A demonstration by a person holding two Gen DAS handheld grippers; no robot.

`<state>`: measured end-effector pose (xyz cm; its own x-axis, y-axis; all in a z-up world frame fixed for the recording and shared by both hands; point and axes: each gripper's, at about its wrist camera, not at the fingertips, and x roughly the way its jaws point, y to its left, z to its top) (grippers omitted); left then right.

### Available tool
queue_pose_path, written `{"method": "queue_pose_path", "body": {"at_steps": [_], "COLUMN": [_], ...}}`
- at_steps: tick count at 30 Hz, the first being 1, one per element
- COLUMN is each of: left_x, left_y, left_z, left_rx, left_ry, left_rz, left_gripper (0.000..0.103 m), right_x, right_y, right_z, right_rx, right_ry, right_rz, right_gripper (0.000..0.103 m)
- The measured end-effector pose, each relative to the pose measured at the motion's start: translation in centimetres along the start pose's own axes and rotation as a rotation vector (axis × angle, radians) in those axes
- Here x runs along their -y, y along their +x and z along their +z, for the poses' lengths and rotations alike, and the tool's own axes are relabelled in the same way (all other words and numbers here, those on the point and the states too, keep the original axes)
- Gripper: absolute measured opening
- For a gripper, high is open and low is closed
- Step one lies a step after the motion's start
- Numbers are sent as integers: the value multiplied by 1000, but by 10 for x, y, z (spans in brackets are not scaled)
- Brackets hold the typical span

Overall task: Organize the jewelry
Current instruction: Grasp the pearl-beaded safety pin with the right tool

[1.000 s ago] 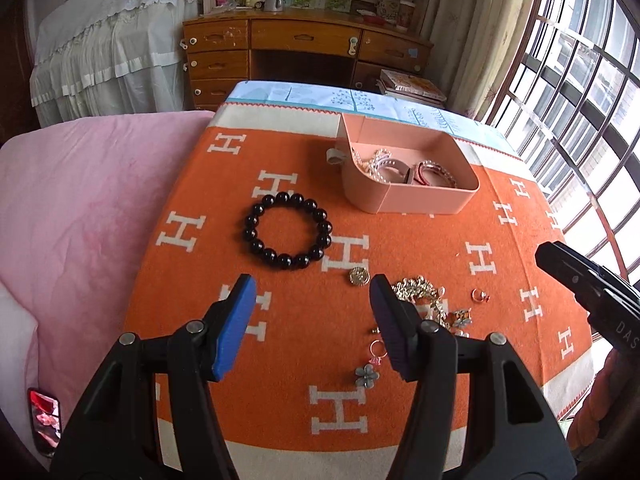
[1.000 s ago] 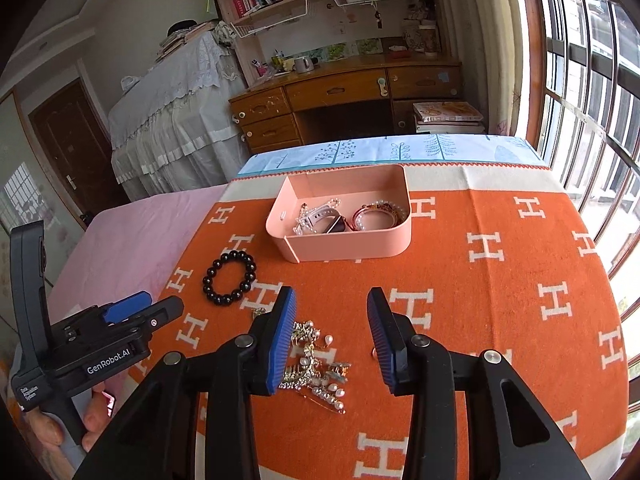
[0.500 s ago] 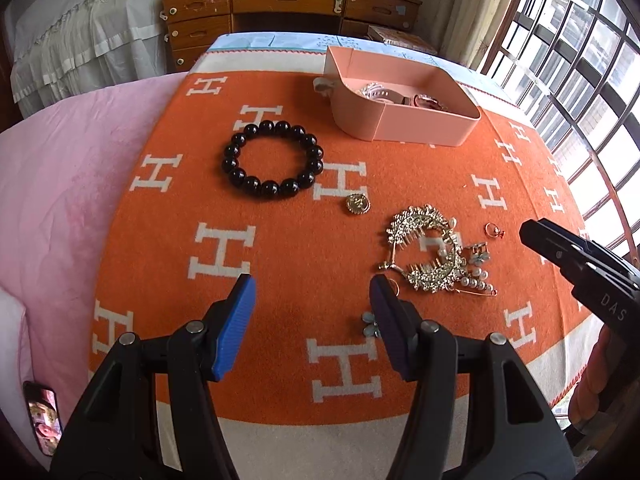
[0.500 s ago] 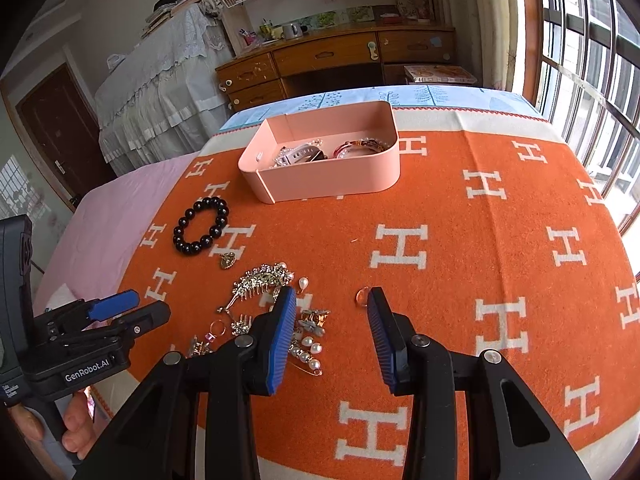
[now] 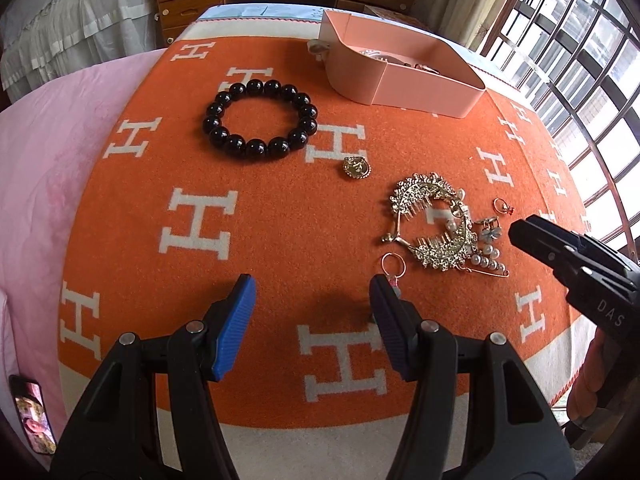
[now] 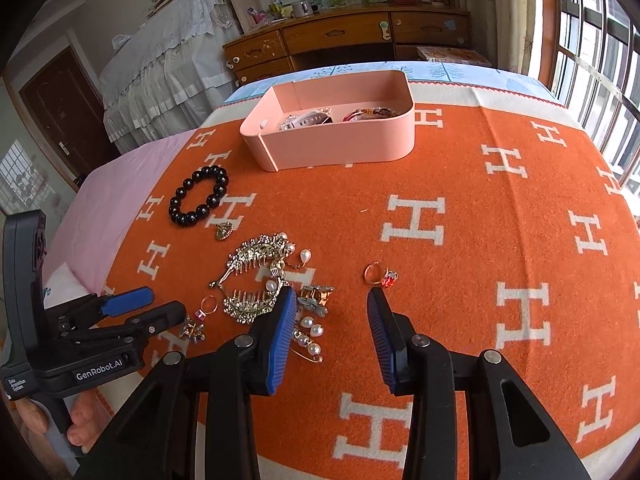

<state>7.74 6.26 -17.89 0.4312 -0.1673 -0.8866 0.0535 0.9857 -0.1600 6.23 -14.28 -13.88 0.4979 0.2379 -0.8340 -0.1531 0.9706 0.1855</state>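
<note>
Loose jewelry lies on an orange blanket: a black bead bracelet, a small gold pendant, gold hair combs with pearls, a red-stone ring and a pink hoop earring. A pink box at the far side holds bracelets. My left gripper hovers open over bare blanket, its right finger near the hoop earring. My right gripper stands open, nothing between its fingers, the ring just beyond it.
A pink sheet covers the bed to the left of the blanket. A phone lies at its near left edge. A wooden desk stands beyond the bed and windows line the right side.
Both grippers have sunk toward the blanket and tilted downward, so the jewelry looms larger and closer. Neither gripper's opening has changed.
</note>
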Motion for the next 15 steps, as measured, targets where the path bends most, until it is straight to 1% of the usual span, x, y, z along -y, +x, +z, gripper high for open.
{"method": "queue_pose_path", "body": {"at_steps": [8, 11, 15], "left_x": [2, 3, 3], "left_y": [-2, -3, -3], "left_z": [-1, -1, -2], "left_rx": [10, 15, 16], "left_ry": [13, 18, 20], "left_rz": [-10, -11, -10], "left_gripper": [56, 56, 56], "right_x": [-10, -15, -29], "right_y": [21, 25, 26], "right_z": [-12, -16, -22], "right_rx": [-71, -75, -103], "right_ry": [-67, -105, -178], "right_rz": [25, 32, 106], "right_gripper": [38, 38, 38]}}
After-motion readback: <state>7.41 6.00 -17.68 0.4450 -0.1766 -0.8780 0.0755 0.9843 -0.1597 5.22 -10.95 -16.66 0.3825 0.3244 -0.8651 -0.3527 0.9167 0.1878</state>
